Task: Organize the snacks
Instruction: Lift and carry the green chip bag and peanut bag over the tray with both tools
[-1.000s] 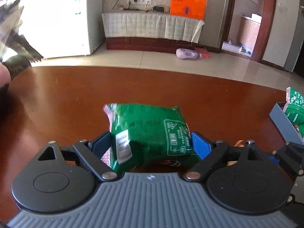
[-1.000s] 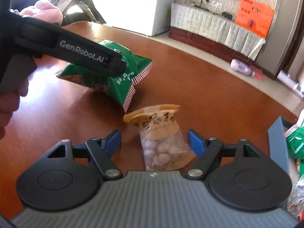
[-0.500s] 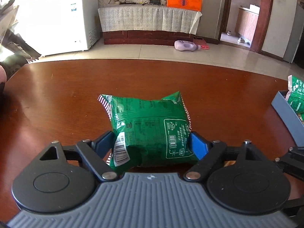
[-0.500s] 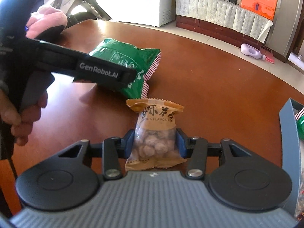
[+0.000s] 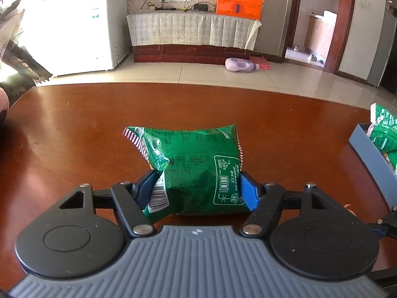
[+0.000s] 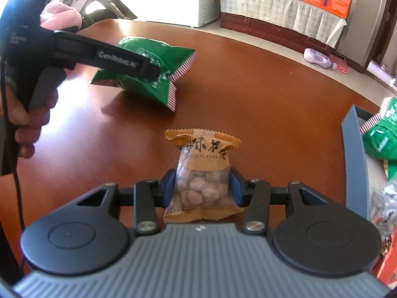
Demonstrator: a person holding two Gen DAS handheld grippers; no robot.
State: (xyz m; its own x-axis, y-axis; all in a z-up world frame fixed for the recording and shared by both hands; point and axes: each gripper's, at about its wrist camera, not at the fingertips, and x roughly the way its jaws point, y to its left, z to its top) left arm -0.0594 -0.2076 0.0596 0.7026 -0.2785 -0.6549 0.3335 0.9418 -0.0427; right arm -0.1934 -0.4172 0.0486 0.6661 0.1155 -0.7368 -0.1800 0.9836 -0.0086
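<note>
Green snack bag [image 5: 196, 168] and orange nut packet [image 6: 202, 173], wooden table [image 5: 74, 129].
Left gripper [image 5: 197, 188] is closing on the bag; right gripper [image 6: 202, 186] is pinching the packet.

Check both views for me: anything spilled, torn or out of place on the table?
Nothing spilled or torn. The green bag is creased where the left tool has been closing on it. The nut packet sits intact in the right tool. Only oddity: a purple bottle lying on the floor.

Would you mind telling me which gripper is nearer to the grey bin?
Right. The right gripper, holding the nut packet, sits beside the grey bin; the left gripper is farther off.
</note>
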